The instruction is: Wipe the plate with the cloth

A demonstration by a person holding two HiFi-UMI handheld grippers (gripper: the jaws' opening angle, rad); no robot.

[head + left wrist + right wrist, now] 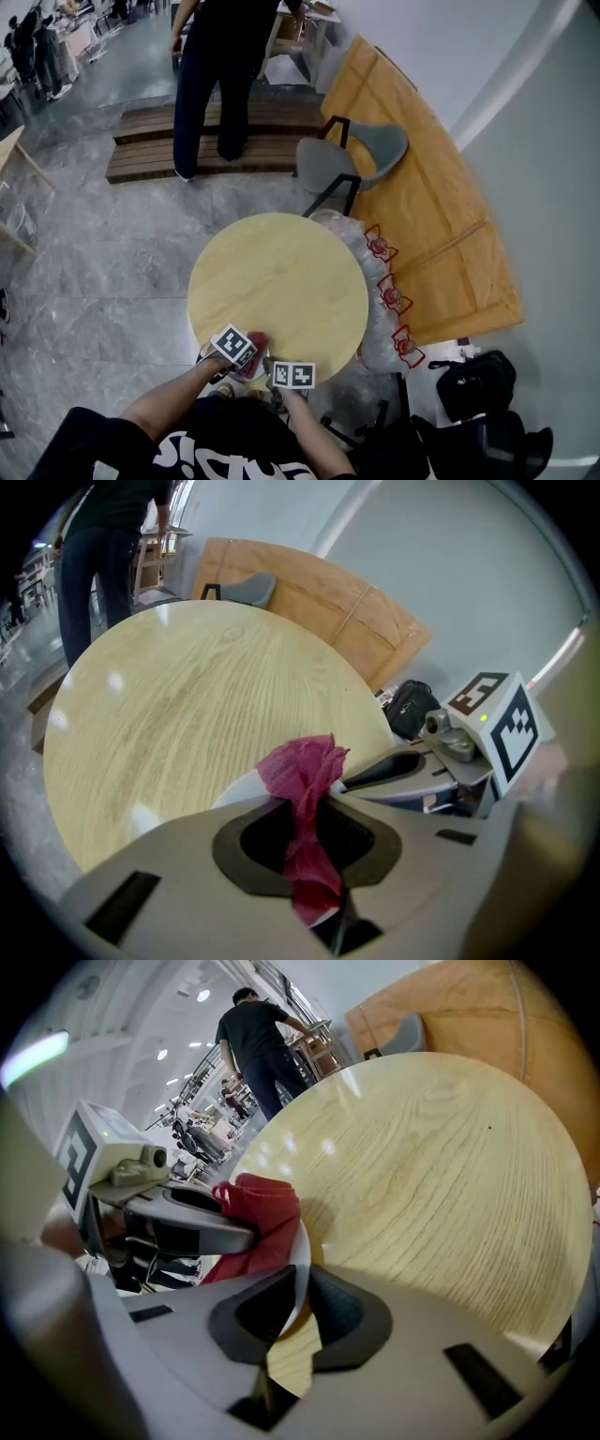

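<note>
- The left gripper (309,841) is clamped on a crumpled crimson cloth (302,766). The cloth's bunched end lies against a thin white plate (302,1251).
- The right gripper (298,1312) pinches that plate by its rim, at the near edge of the round pale wooden table (441,1176).
- Wiping seems to be under way. So little of the plate's face shows that I cannot tell how much is done.
- Count: one cloth, one plate, two grippers, one table.
</note>
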